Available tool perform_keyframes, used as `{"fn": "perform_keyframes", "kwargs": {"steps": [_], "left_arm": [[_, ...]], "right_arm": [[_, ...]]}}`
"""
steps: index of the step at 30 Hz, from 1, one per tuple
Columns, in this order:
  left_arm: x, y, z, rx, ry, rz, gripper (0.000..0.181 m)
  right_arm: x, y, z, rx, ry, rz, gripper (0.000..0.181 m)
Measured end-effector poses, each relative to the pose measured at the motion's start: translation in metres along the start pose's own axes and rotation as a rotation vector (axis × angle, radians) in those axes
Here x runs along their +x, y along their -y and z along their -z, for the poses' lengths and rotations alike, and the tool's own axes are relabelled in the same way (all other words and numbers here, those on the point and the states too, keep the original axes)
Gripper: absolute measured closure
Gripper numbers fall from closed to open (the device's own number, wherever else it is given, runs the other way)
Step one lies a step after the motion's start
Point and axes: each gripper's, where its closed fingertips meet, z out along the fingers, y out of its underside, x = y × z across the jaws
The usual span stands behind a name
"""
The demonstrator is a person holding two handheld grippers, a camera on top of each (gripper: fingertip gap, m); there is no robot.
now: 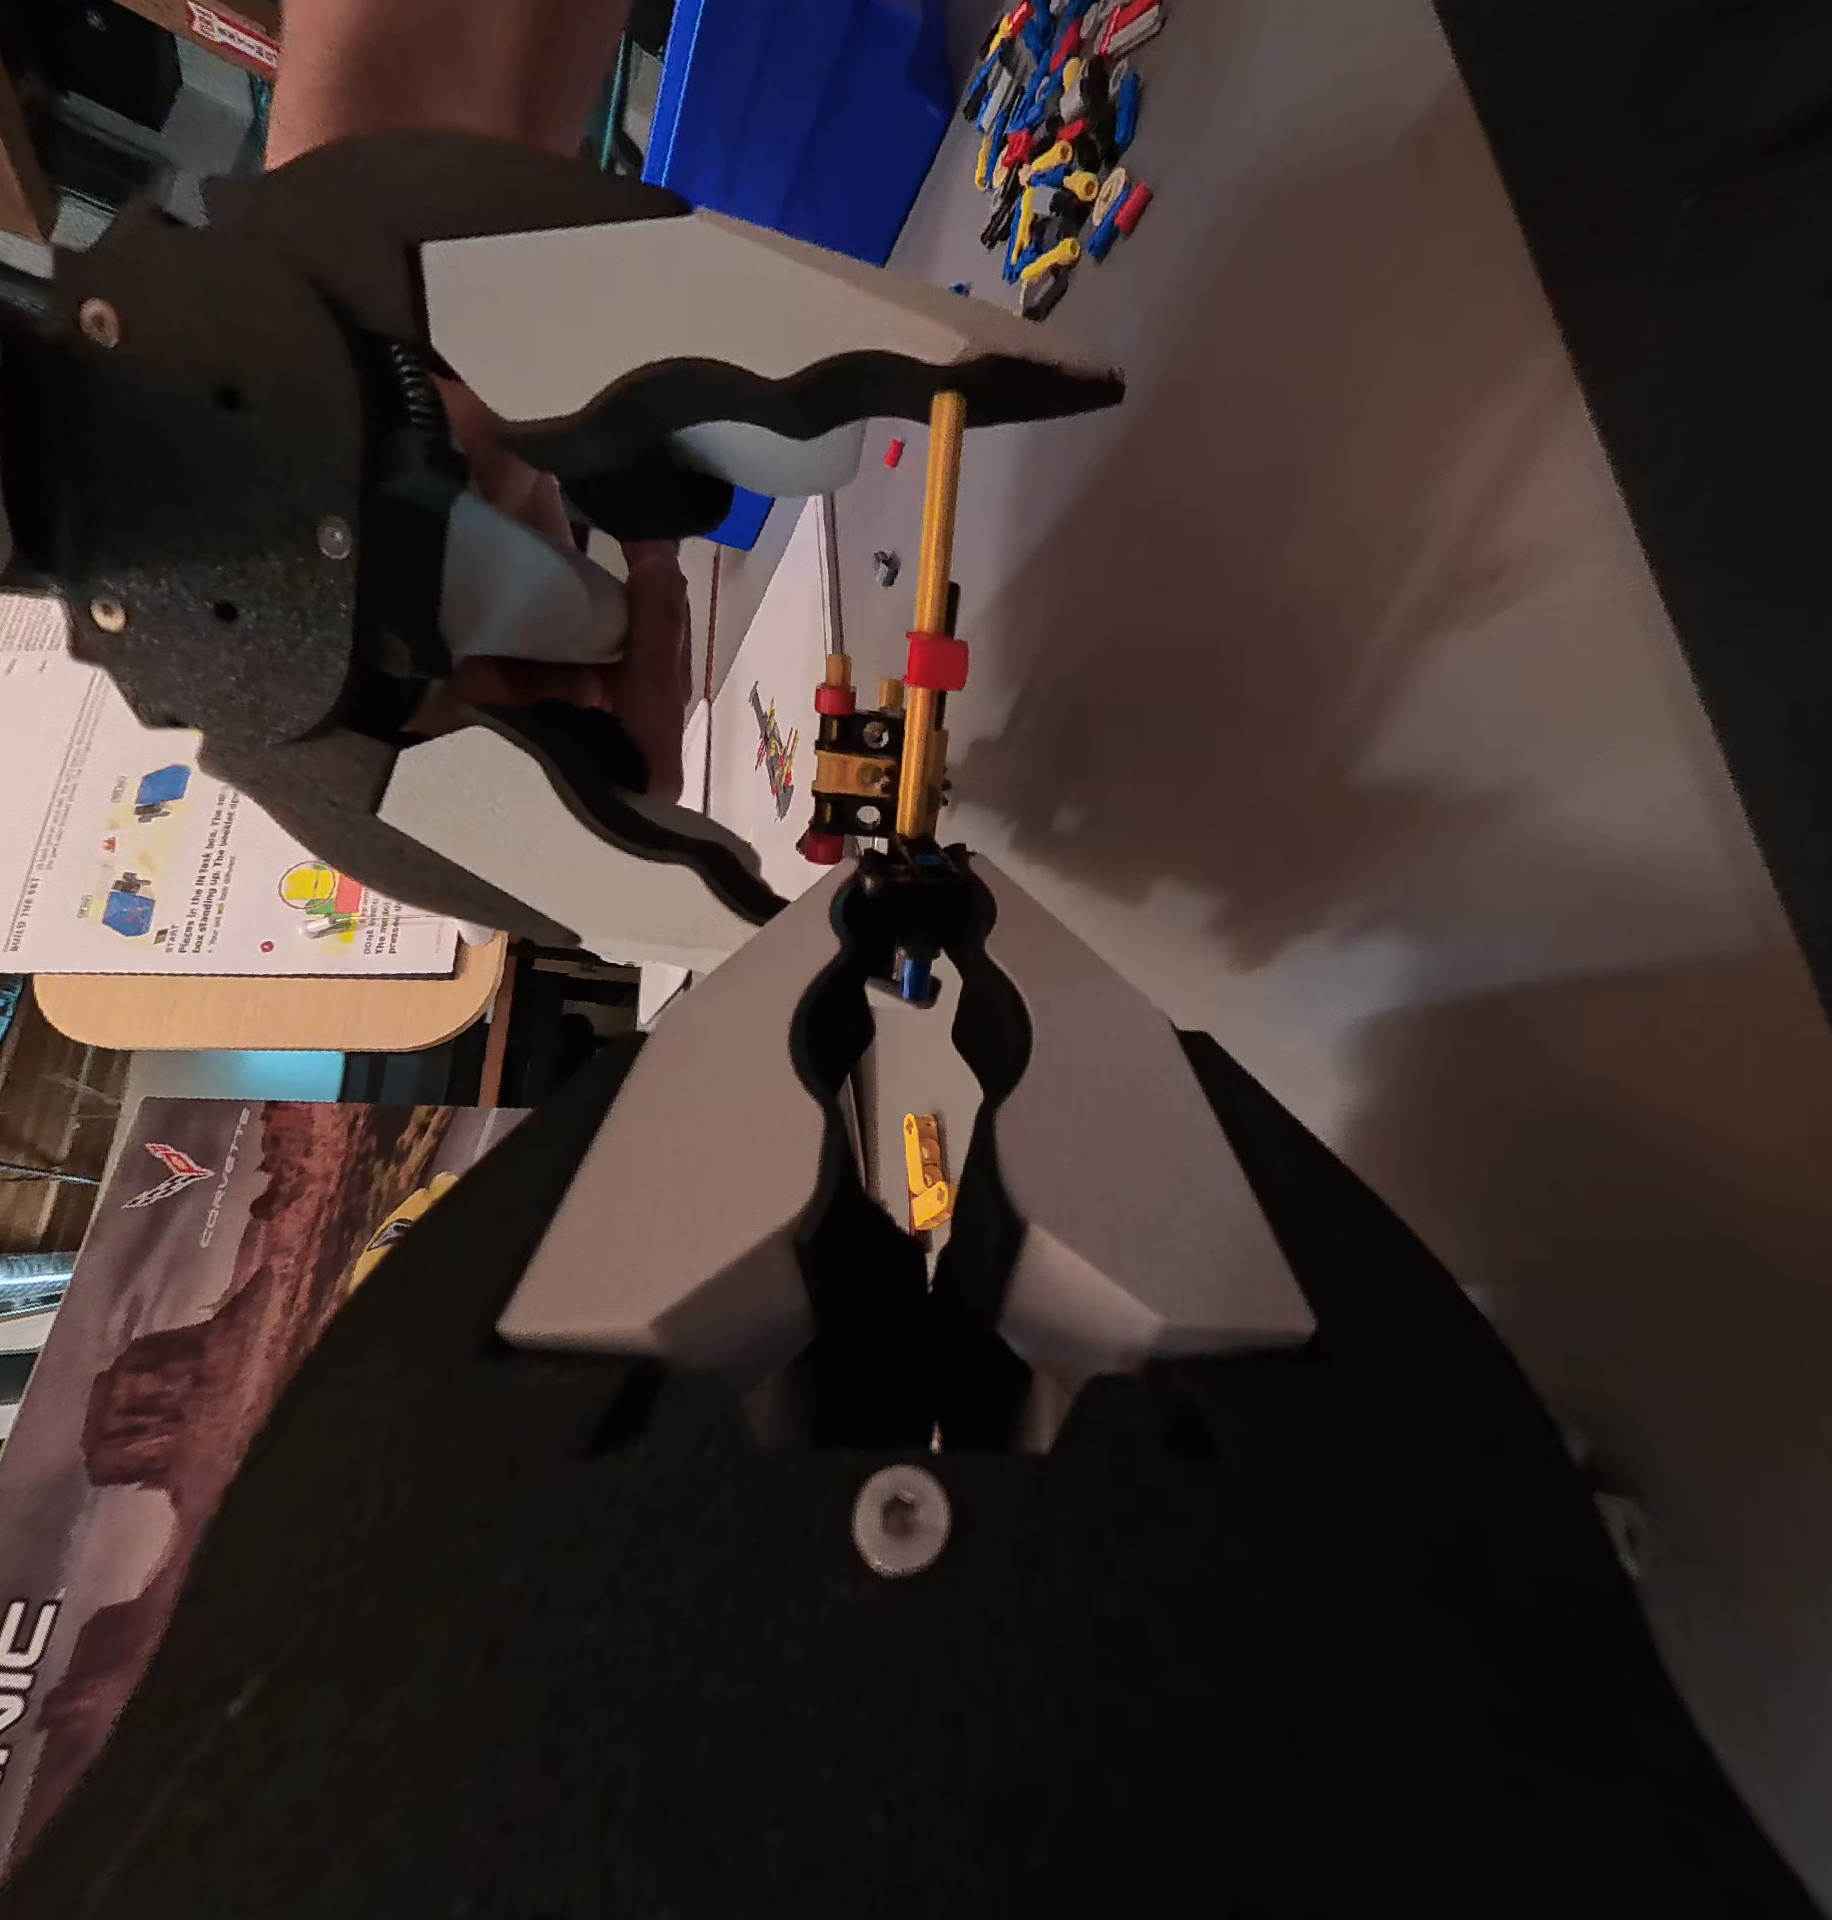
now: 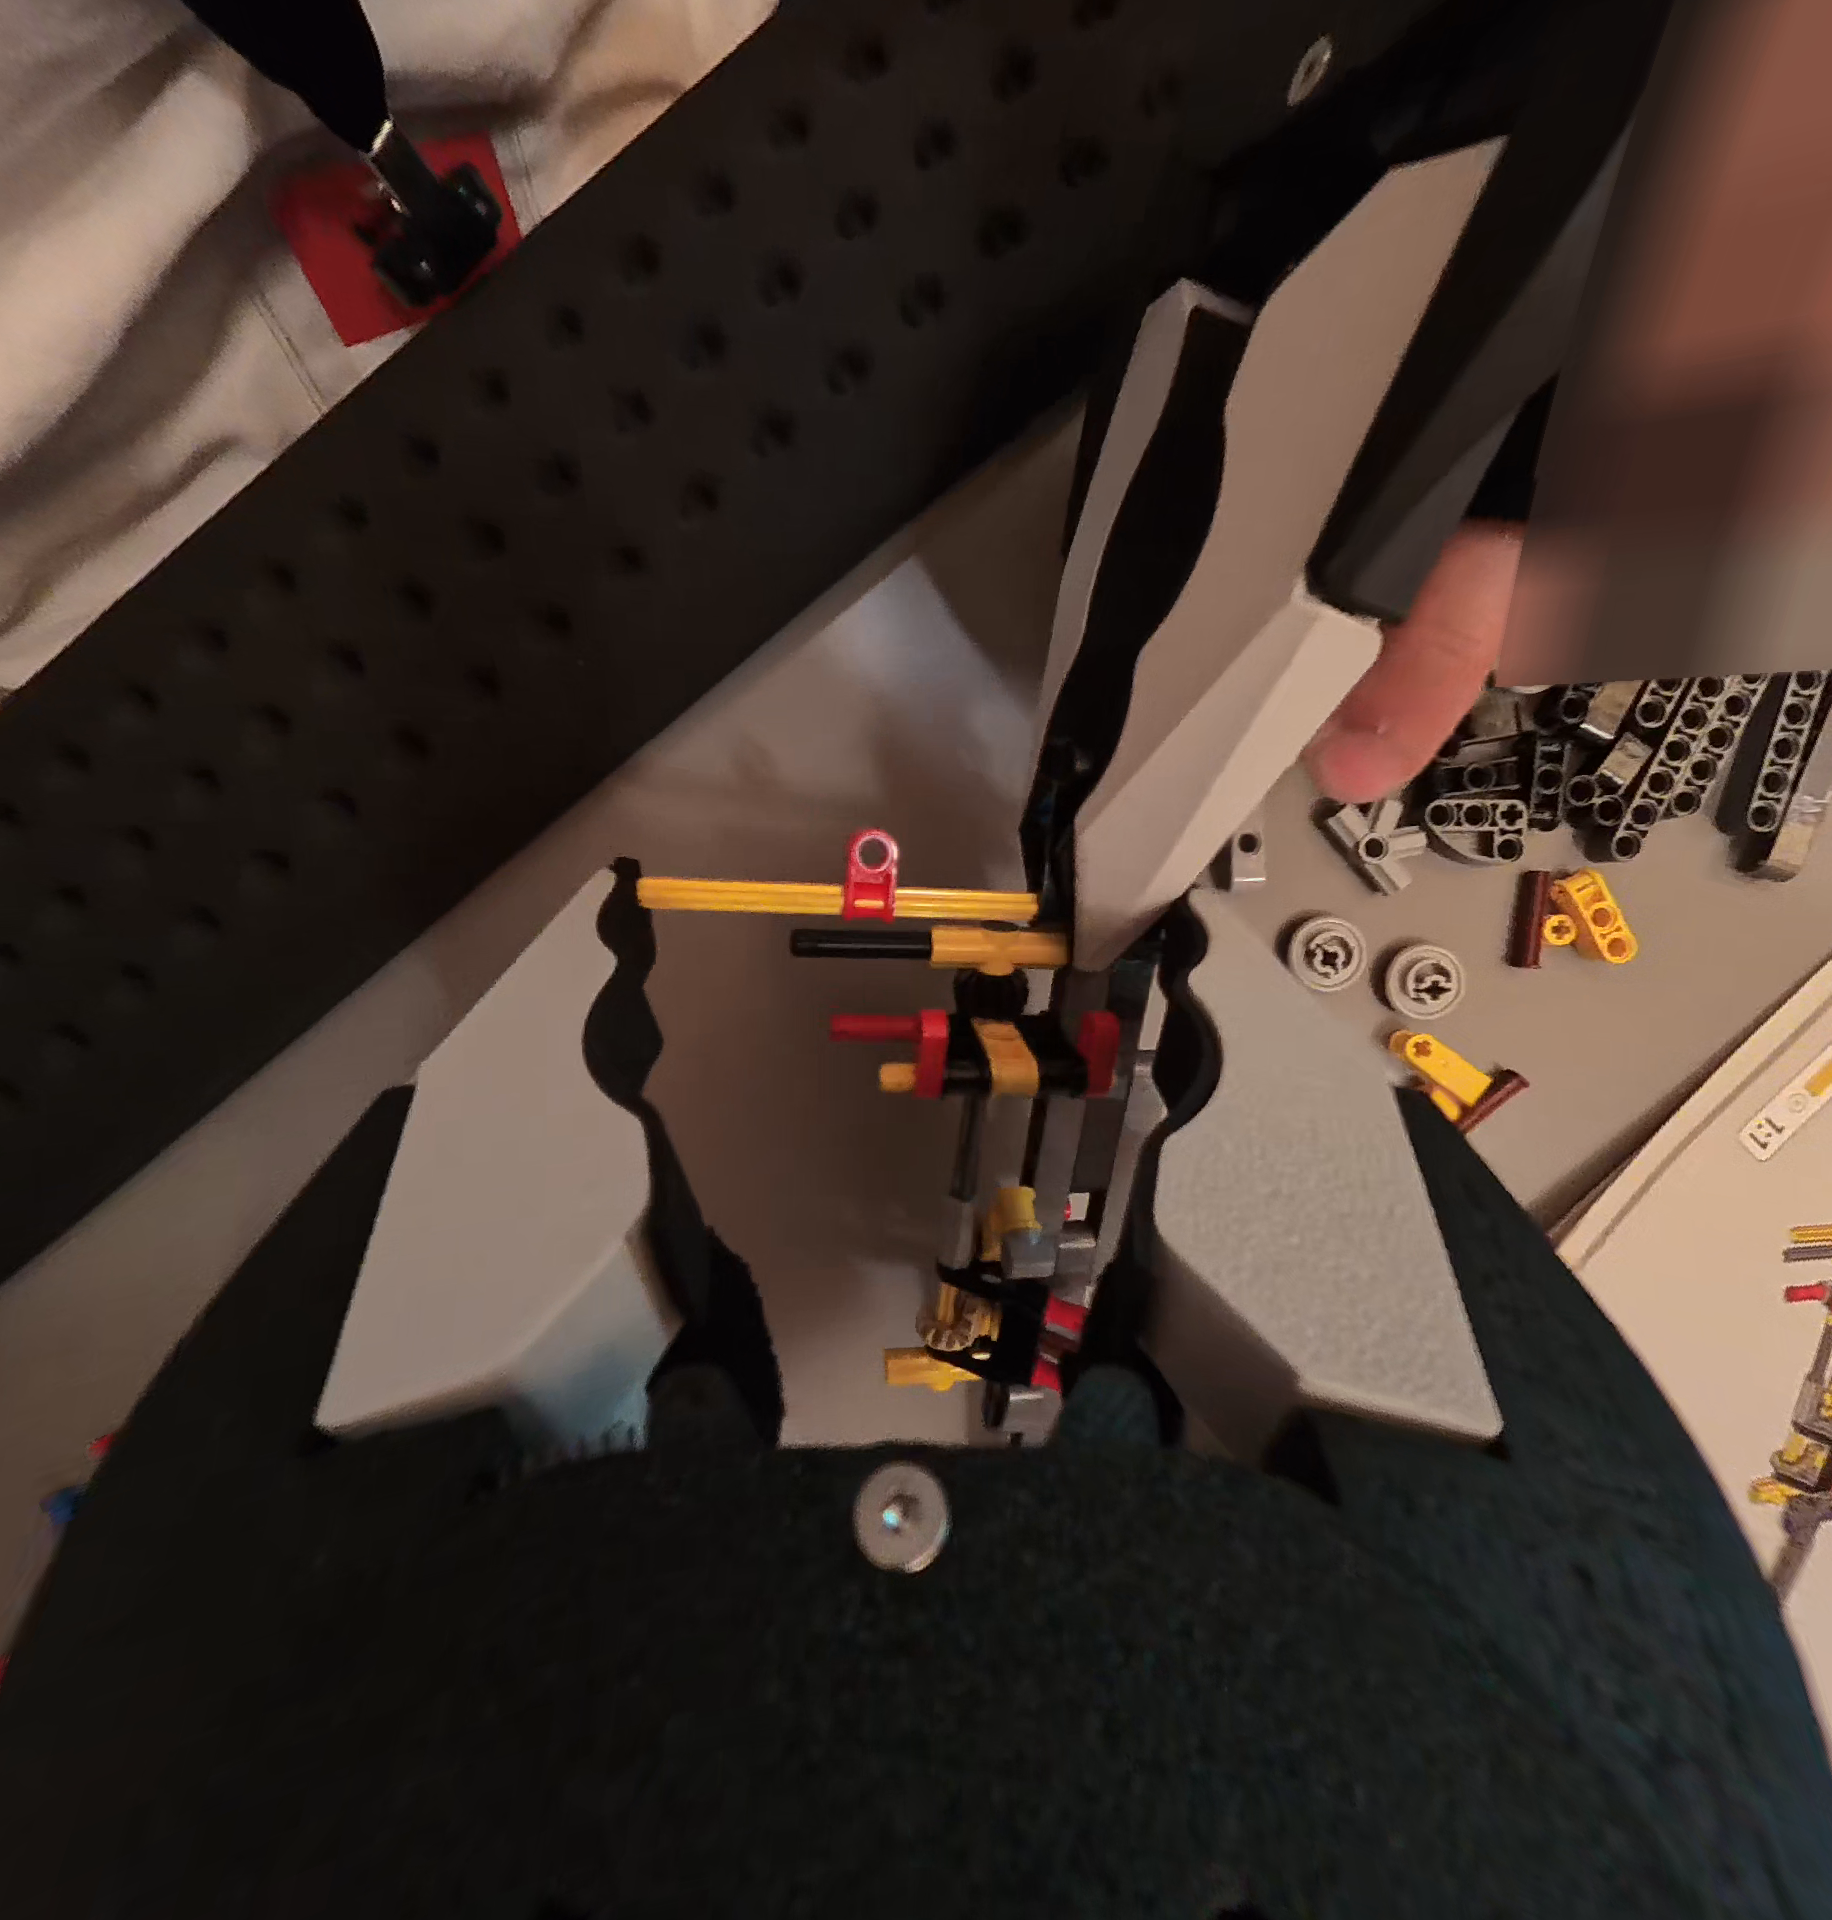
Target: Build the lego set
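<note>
Above the desk (image 1: pixel 1307 623), the left tool (image 1: pixel 912 883) is clamping the lego model (image 1: pixel 870 758); the right tool (image 2: pixel 891 914), at nine o'clock, is standing apart around its yellow rod (image 1: pixel 938 582).

Each tool has a broad black body with a grainy, speckled surface, and a round silver screw sits in the middle of it near the camera. The left tool (image 1: pixel 907 883) carries two pale grey wedge-shaped fingers (image 1: pixel 704 1132) lined on their inner faces with black wavy-edged pads. The right tool (image 2: pixel 891 1039) is built the same way, with grey fingers (image 2: pixel 1296 1278) and scalloped black pads. Seen from the left wrist view, the right tool's body shows small brass-coloured screws, a coiled spring and a pale grey handle. The person wears a light beige garment (image 2: pixel 91 312) with a black strap (image 2: pixel 309 62) hanging across it.
</note>
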Motion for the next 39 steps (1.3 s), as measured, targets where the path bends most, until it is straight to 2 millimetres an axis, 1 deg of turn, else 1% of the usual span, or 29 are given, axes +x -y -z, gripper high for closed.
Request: {"fn": "perform_keyframes", "kwargs": {"steps": [11,16,19,22,25,27,28,29,31,32,33,34,35,37,39], "left_arm": [[-0.001,0.002,-0.002,-0.033,-0.003,0.000,0.173],[0.003,0.000,-0.004,-0.060,-0.003,-0.049,0.173],[0.001,-0.002,-0.004,-0.068,0.005,-0.004,0.173],[-0.005,-0.009,-0.002,-0.103,0.024,0.063,0.170],[-0.010,-0.015,0.009,-0.115,0.039,0.184,0.152],[-0.017,-0.019,0.020,-0.110,0.078,0.319,0.149],[-0.021,-0.022,0.026,-0.105,0.094,0.422,0.147],[-0.024,-0.026,0.029,-0.100,0.094,0.552,0.142],[-0.023,-0.033,0.028,-0.094,0.047,0.882,0.128],[-0.021,-0.029,0.026,-0.048,-0.006,1.032,0.125],[-0.021,-0.024,0.024,0.003,-0.045,1.144,0.126],[-0.023,-0.021,0.022,0.033,-0.061,1.212,0.126],[-0.026,-0.020,0.021,0.049,-0.063,1.244,0.127],[-0.028,-0.022,0.018,0.043,-0.055,1.248,0.137],[-0.021,-0.023,0.013,0.000,-0.076,1.201,0.138]], "right_arm": [[-0.003,-0.002,0.002,-0.025,0.046,-0.016,0.086],[-0.004,-0.005,0.000,-0.047,0.065,-0.034,0.086],[-0.002,-0.005,0.001,-0.019,0.052,-0.049,0.086],[0.007,-0.005,0.004,-0.002,0.008,-0.074,0.085],[0.018,-0.007,0.007,0.001,-0.033,-0.106,0.085],[0.023,-0.012,0.009,-0.009,-0.065,-0.117,0.085],[0.026,-0.013,0.009,-0.007,-0.083,-0.124,0.085],[0.028,-0.012,0.010,0.003,-0.100,-0.129,0.085],[0.032,-0.012,0.011,0.013,-0.142,-0.138,0.085],[0.034,-0.013,0.012,0.011,-0.169,-0.138,0.085],[0.033,-0.013,0.011,0.010,-0.179,-0.133,0.085],[0.034,-0.013,0.011,0.010,-0.196,-0.128,0.085],[0.033,-0.013,0.011,0.010,-0.207,-0.123,0.085],[0.031,-0.011,0.008,0.016,-0.213,-0.115,0.085],[0.030,-0.009,0.007,0.037,-0.218,-0.110,0.085]]}}
